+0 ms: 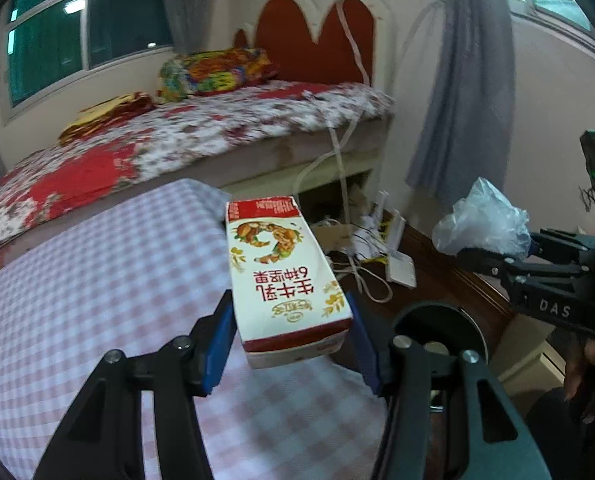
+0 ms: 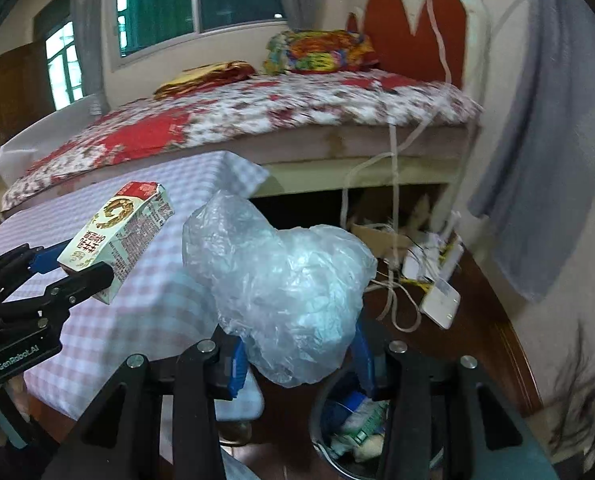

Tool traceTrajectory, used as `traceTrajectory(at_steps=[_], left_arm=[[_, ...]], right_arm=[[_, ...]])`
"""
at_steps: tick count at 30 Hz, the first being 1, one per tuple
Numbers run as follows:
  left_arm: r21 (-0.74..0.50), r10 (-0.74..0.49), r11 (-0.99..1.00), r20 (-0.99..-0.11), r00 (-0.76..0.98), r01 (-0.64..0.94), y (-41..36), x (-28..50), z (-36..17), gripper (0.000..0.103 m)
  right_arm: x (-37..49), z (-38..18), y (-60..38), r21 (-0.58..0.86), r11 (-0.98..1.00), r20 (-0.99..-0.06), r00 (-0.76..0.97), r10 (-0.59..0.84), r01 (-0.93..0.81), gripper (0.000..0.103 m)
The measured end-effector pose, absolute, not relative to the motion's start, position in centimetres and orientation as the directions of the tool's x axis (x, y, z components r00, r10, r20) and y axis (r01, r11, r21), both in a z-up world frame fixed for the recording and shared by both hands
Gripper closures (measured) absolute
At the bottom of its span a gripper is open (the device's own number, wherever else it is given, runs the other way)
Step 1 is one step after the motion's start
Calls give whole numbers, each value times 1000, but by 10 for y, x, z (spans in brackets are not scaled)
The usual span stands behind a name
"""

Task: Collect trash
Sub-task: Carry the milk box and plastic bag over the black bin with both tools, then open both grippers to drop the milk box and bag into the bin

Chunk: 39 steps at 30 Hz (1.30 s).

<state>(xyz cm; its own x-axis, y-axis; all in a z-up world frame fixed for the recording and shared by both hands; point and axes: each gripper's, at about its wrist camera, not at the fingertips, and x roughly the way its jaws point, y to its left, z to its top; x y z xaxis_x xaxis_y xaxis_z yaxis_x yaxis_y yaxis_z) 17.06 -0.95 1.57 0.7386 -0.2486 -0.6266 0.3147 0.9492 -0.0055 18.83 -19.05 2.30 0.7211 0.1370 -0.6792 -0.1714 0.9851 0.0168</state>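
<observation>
My left gripper [image 1: 291,340] is shut on a red-and-white milk carton [image 1: 283,272], its blue pads [image 1: 219,344] pressing both sides, above the edge of a pink checked table [image 1: 97,300]. The same carton [image 2: 117,232] and left gripper [image 2: 73,272] appear at the left of the right wrist view. My right gripper [image 2: 299,356] is shut on a crumpled clear plastic bag [image 2: 285,292], held above a round trash bin [image 2: 337,452] with rubbish inside. In the left wrist view the bag [image 1: 485,220] and right gripper [image 1: 493,256] show at the right, and the bin [image 1: 441,332] sits just beyond my right finger.
A bed with a floral cover [image 1: 157,148] and red headboard [image 1: 317,40] stands behind the table. White cables and a router [image 2: 437,300] lie on a dark wooden surface [image 2: 485,320] to the right. A grey curtain [image 2: 537,160] hangs at the right wall. A person's hand [image 1: 585,368] holds the right gripper.
</observation>
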Motion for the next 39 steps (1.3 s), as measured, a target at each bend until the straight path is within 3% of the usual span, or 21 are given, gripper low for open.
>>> traceTrajectory(at_steps=[15, 34, 38, 39], left_arm=[[-37, -367, 865, -729, 578, 501, -101, 154, -40, 48], [-138, -429, 755, -844, 323, 642, -178, 174, -121, 48], [-187, -437, 734, -866, 244, 652, -186, 182, -140, 48], [-222, -443, 725, -875, 194, 652, -191, 186, -150, 45]], right_arm=[[156, -39, -293, -8, 1000, -770, 638, 6, -19, 57], [162, -153, -346, -3, 1000, -893, 449, -3, 0, 57], [174, -180, -347, 0, 999, -916, 401, 14, -34, 54], [178, -191, -348, 7, 999, -929, 370, 26, -52, 48]])
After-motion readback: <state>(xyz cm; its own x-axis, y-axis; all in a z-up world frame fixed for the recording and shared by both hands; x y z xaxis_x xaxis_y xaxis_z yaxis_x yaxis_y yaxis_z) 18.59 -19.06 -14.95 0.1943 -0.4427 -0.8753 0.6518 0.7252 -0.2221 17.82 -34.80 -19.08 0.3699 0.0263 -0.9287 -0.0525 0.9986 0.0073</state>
